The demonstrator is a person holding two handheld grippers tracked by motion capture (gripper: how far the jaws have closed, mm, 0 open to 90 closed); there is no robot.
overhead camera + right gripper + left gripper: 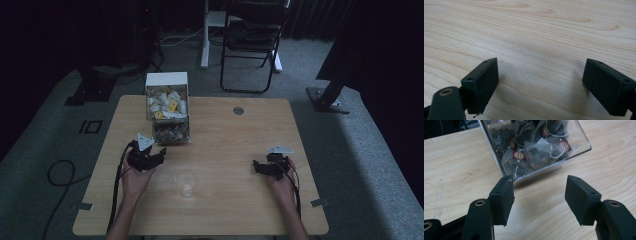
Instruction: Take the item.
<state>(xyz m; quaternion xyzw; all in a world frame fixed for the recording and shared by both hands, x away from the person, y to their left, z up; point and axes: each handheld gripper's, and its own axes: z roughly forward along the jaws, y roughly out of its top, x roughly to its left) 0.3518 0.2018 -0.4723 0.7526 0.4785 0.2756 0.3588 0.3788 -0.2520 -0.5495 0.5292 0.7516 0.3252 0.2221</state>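
A clear two-tier dispenser box (167, 107) stands at the table's far left; its lower tray (584, 142) holds several dark tea bags (534, 152) with red tags, its upper part yellow-and-white sachets (166, 104). My left gripper (161, 152) hovers just in front of the tray, its jaws apart and empty, also seen in the left gripper view (540, 200). A clear glass cup (186, 184) stands upright near the table's middle front. My right gripper (256, 166) rests low at the right, open over bare wood (540, 85).
The wooden table (235, 145) has a round grommet (238, 110) near its far edge. A black folding chair (250, 40) and stand bases sit on the carpet beyond. Cables trail from both grippers off the front edge.
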